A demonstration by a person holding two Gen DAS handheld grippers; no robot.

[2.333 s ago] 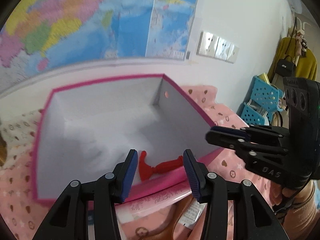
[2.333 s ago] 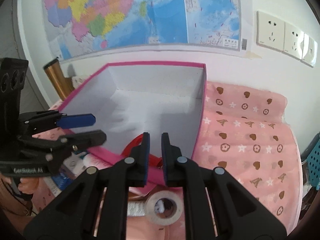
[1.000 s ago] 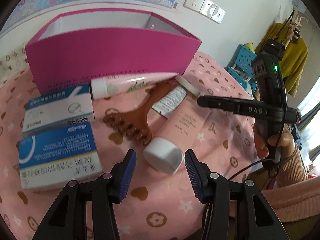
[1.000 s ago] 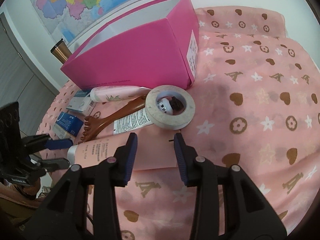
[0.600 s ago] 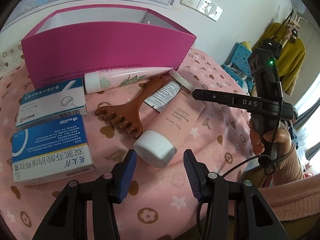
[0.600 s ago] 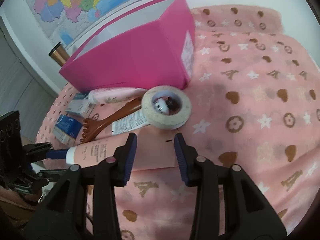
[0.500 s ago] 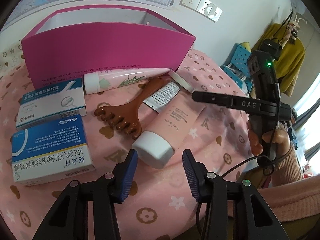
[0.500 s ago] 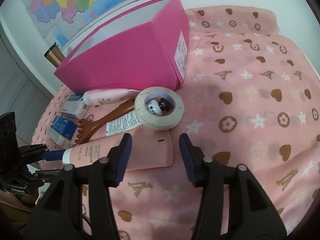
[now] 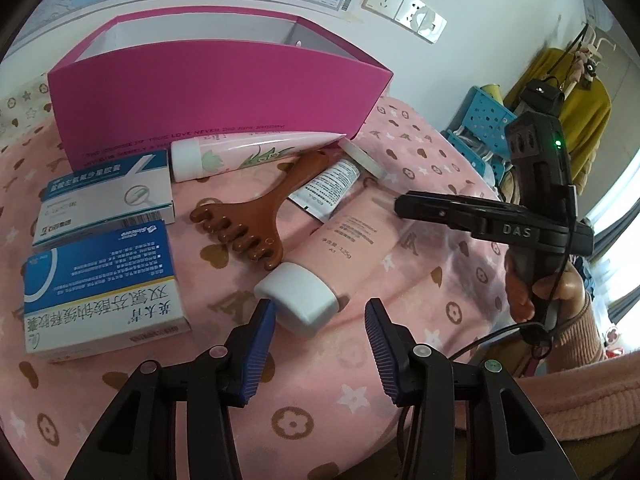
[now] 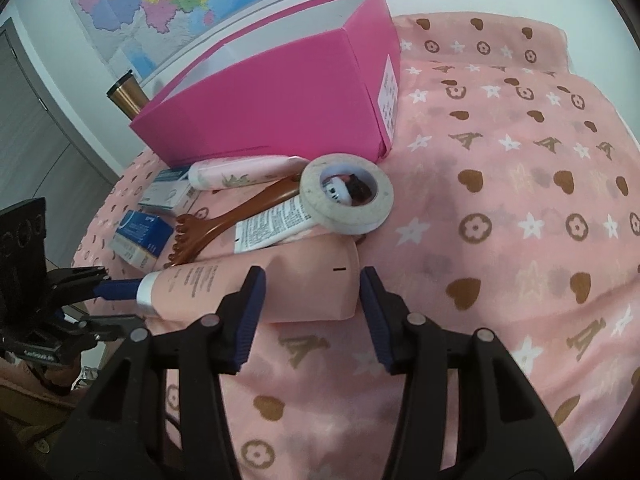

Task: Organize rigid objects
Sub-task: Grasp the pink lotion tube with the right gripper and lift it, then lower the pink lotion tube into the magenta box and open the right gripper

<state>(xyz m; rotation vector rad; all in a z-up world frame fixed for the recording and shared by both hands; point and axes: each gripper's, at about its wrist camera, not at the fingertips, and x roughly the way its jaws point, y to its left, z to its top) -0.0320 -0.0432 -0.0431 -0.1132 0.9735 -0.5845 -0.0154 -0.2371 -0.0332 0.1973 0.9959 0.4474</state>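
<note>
Straddling the pink tube (image 10: 256,284) on the cloth (image 10: 520,200), my right gripper (image 10: 308,300) stands apart around its crimped end, my left gripper (image 9: 320,320) parted at its cap (image 9: 298,296), neither clamped.

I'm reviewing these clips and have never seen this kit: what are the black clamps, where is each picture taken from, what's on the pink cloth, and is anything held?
A person holds a two-finger clamp in each hand, each carrying a forward-looking fisheye camera. One picture looks along the left gripper, the other along the right gripper.

On the cloth lie a pink box, two medicine boxes, a wooden massager, a tape roll and tubes.

Both grippers are open around the ends of the large pink tube. Nothing is held.
</note>
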